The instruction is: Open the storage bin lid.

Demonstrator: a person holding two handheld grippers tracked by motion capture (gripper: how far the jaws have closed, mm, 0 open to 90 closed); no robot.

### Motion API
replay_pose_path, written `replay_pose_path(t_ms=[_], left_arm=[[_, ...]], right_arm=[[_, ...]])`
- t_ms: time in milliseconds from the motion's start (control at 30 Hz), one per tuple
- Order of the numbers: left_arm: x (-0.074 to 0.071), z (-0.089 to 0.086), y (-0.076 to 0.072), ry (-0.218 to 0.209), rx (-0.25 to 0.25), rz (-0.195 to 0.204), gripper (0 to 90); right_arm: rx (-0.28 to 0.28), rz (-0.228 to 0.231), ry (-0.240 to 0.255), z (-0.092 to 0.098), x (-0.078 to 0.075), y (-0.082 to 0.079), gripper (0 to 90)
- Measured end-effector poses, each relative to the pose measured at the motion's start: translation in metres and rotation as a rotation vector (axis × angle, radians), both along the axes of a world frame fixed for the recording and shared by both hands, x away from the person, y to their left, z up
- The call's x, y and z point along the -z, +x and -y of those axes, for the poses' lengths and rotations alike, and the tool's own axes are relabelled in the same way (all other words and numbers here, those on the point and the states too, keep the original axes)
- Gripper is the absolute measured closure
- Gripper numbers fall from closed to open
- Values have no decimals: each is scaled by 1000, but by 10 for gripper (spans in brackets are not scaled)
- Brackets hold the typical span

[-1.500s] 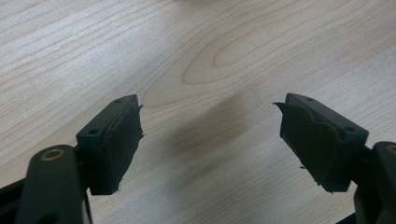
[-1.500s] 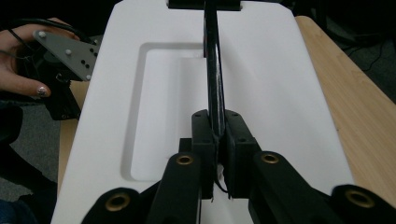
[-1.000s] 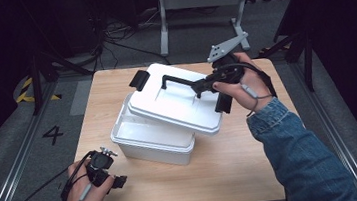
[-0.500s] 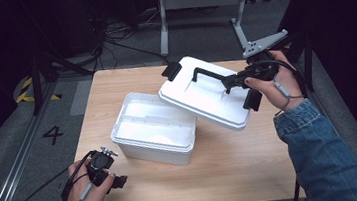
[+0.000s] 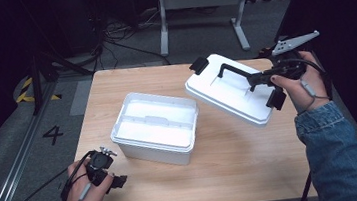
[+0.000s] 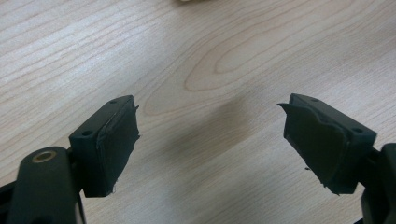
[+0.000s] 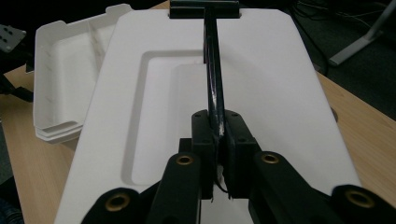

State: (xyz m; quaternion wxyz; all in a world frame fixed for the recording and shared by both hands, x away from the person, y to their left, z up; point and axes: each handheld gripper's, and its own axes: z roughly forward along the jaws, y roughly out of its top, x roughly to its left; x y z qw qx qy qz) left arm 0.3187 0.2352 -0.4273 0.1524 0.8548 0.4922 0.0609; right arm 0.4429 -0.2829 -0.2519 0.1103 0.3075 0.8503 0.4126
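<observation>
So on my end the right gripper (image 7: 218,140) is clamped tight on the black handle (image 5: 236,70) of the white lid (image 5: 226,95); in the right gripper view the jaws are pinched together with the thin handle bar squeezed between the pads, no gap I can see. The lid is up off the wooden table (image 5: 253,163), hanging to the right of the white box (image 5: 155,128) and apart from it. It's tilted, with the far-left end higher and the near-right end dipping toward the table. Its long axis runs from the far left to the near right in the high view, and the handle runs along that same line.

The box sits open near the middle of the table.

The left gripper (image 6: 210,144) is spread wide with nothing between its pads, just bare wood below it, down by the near-left corner of the table.
</observation>
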Motion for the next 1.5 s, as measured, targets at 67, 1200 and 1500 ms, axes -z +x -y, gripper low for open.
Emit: replay_pose_path(t_ms=[67, 1200, 1500], left_arm=[[0, 1, 0, 5, 6, -14, 187], [2, 2, 1, 23, 7, -10, 192], [2, 2, 1, 28, 16, -16, 193]], right_arm=[[23, -9, 3, 8, 3, 1, 855], [244, -92, -21, 65, 110, 19, 854], [240, -125, -34, 60, 137, 22, 854]])
